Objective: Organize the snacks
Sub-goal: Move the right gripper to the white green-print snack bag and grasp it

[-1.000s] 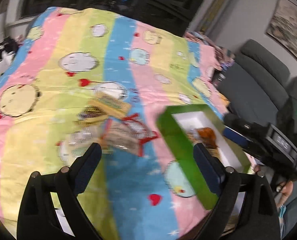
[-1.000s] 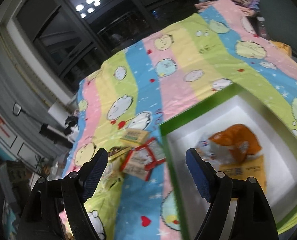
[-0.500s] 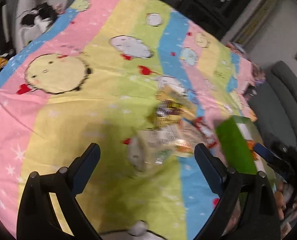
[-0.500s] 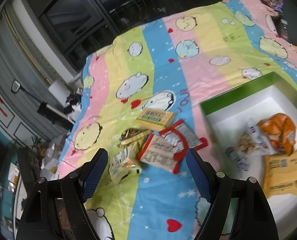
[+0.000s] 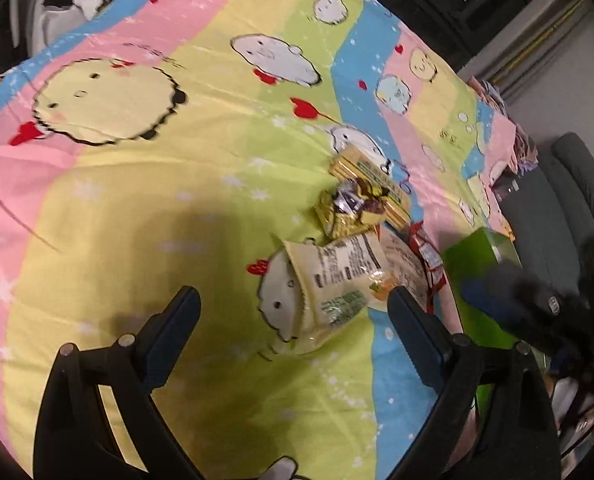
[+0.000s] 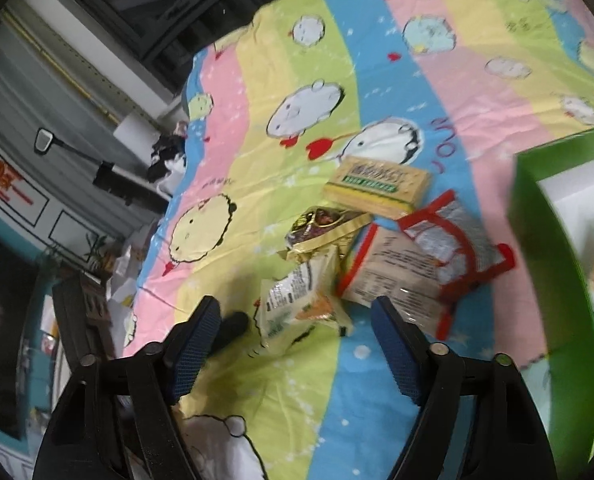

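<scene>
Loose snacks lie in a pile on the striped cartoon bedsheet. They are a pale printed packet (image 5: 337,280) (image 6: 297,300), a gold packet (image 5: 353,208) (image 6: 321,228), a yellow box (image 5: 373,176) (image 6: 377,188) and red-edged packets (image 5: 425,256) (image 6: 449,240). My left gripper (image 5: 295,304) hovers over the pale packet with its jaws wide, closing slightly, and its pads touch nothing. My right gripper (image 6: 295,312) hangs above the same packet with its jaws closing and its pads clear of it. The green box (image 6: 545,240) (image 5: 481,264) stands to the right with snacks inside.
The bedsheet (image 5: 137,240) spreads wide to the left and far side of the pile. A grey sofa (image 5: 569,200) stands beyond the bed on the right. Dark cabinets and room clutter (image 6: 97,184) line the left side in the right wrist view.
Both grippers swung left from the green box to the snack pile and sank closer to it. The right jaws have narrowed a little.
</scene>
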{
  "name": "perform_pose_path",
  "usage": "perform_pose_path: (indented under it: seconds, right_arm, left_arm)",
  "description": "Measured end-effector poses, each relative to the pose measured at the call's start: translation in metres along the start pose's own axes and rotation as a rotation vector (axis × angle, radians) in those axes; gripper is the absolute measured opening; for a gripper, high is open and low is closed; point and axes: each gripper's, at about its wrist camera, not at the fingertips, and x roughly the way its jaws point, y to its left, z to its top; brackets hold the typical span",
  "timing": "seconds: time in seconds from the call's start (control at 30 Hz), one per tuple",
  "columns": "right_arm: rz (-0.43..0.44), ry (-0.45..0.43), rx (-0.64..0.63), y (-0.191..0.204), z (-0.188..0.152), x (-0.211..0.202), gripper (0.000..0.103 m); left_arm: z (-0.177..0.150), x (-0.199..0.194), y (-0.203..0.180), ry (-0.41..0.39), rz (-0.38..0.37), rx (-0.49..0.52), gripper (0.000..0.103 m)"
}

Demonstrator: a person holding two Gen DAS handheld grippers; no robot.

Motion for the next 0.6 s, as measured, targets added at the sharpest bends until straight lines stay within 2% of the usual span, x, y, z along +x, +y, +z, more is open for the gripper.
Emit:
perform_pose_path:
  seconds: [0.07, 0.2, 0.33, 0.37, 0.4, 0.53, 0.6]
  right_arm:
    - [-0.006, 0.045, -0.002, 0.001, 0.008, 0.013, 0.074]
    - [-0.049, 0.091, -0.065, 0.006, 0.015, 0.038, 0.065]
    - [0.006, 0.156, -0.03, -0.005, 0.011, 0.062, 0.059]
    - [0.0, 0.175, -0.031, -0.006, 0.011, 0.067, 0.054]
    - [-0.016, 0.185, -0.042, -0.006, 0.011, 0.071, 0.05]
    - [-0.018, 0.175, -0.062, -0.007, 0.009, 0.079, 0.049]
    - [0.015, 0.191, -0.048, -0.009, 0.008, 0.081, 0.047]
  left_arm:
    - [-0.001, 0.004, -0.004, 0.011, -0.013, 0.009, 0.09]
    - [-0.004, 0.008, -0.013, 0.003, -0.014, 0.053, 0.083]
    - [-0.007, 0.017, -0.017, 0.024, -0.011, 0.079, 0.076]
    - [-0.008, 0.02, -0.017, 0.03, -0.013, 0.079, 0.074]
    - [-0.009, 0.022, -0.018, 0.038, -0.018, 0.08, 0.072]
    - [-0.011, 0.03, -0.02, 0.024, -0.04, 0.076, 0.068]
    - [-0.011, 0.031, -0.02, 0.024, -0.067, 0.069, 0.057]
